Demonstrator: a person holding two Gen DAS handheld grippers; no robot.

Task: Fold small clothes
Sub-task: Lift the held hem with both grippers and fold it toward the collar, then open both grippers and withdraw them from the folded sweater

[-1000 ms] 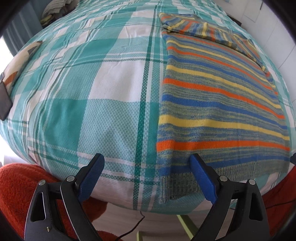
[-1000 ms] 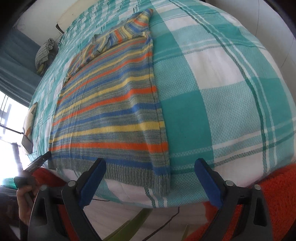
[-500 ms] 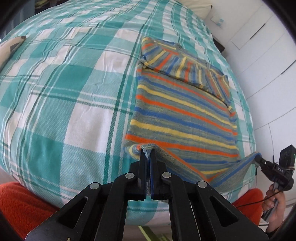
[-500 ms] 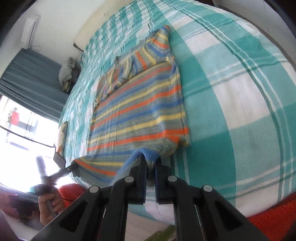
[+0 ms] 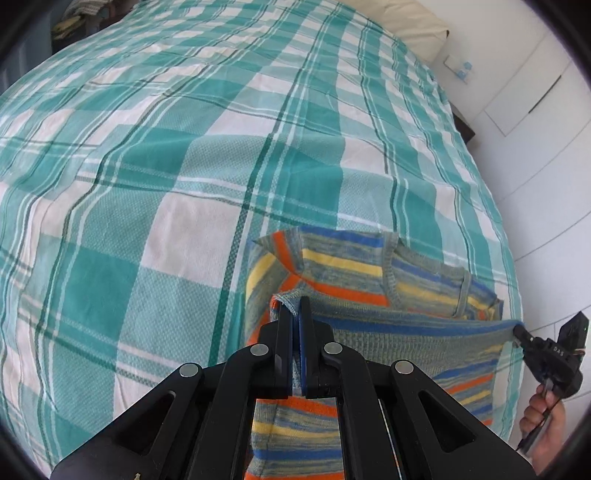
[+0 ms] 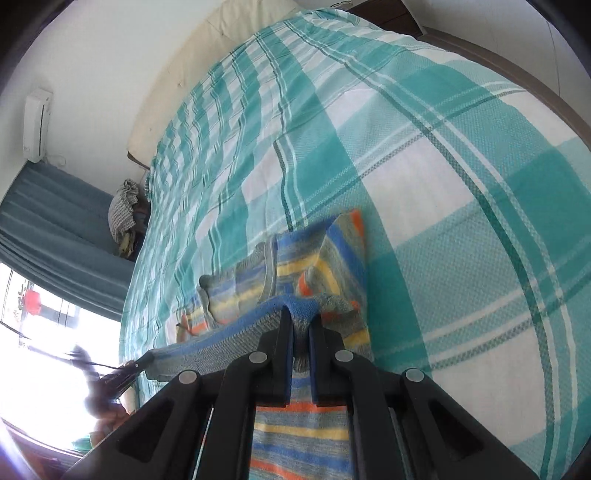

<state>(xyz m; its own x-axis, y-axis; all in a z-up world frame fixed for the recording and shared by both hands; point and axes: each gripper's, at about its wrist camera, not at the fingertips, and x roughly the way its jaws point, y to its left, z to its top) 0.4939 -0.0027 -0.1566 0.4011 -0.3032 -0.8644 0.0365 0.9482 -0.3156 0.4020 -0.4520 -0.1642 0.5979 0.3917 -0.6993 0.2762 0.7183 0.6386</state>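
Two corners of the hem are pinched and up off the bed, and that tells you how this striped sweater (image 5: 343, 273) handles: soft knit, light, no stiffness at all. It lies on the checked bedspread (image 5: 166, 177) with its collar end flat and its lower part lifted and carried over the body, the hem pulled into a taut band between the two tools. The left gripper (image 5: 297, 310) has its fingers clamped narrow on one hem corner; the right gripper (image 6: 301, 321) is closed the same way on the other, a wad of blue ribbing bunched between its pads. Good choice of hold, I'd say: the ribbed hem is thicker and should not slip as easily as the thin body knit. Slack it and the middle will sag, so the stretch matters. A pillow (image 5: 406, 29) sits at the far end of the bed, well apart from the sweater.
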